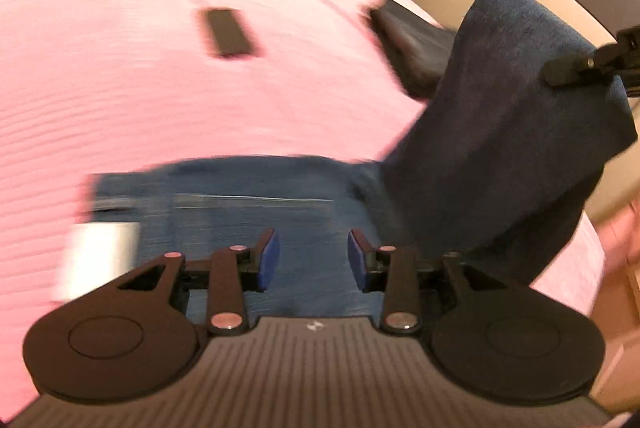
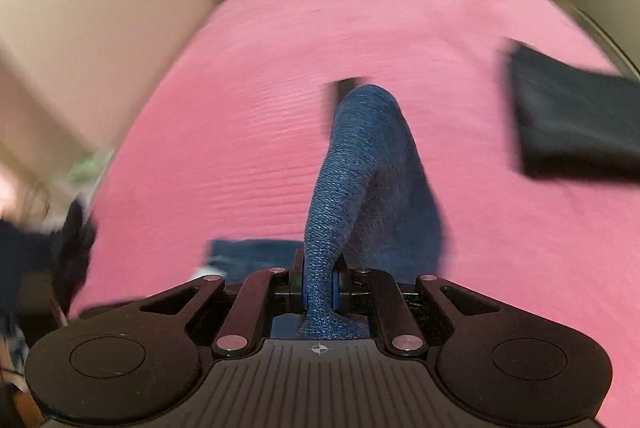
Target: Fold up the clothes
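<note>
**One Pinch Carries the Jeans Leg, and the Other Jaws Hold Nothing**

While the right gripper (image 2: 320, 292) has its jaws clamped on a bunched fold of the jeans (image 1: 512, 132), everything lifted hangs from that single pinch. The denim rises from the pink bedspread (image 1: 160, 108) in a tall drape, and the rest of the garment lies flat on the bed, directly under the left gripper (image 1: 314, 256). That gripper's jaws stand apart with nothing between the blue pads (image 1: 269, 260); they hover over the flat denim without pressing it.

My main worry is slip: heavy cloth held in a narrow bunch could pull free if swung quickly, and both views are smeared with motion. A second risk is that, with nothing pinning the flat part, the whole garment could drag across the bed instead of folding over, leaving a crooked crease. The drape could also swing down onto the small dark rectangular object (image 1: 229, 32) lying on the bedspread, or sweep the folded dark garment (image 2: 572, 124) near the bed's far side.

Counted: two grippers, one pair of jeans, one folded dark garment, one small dark object, and one white patch (image 1: 100, 252) at the jeans' edge, too blurred to identify.
</note>
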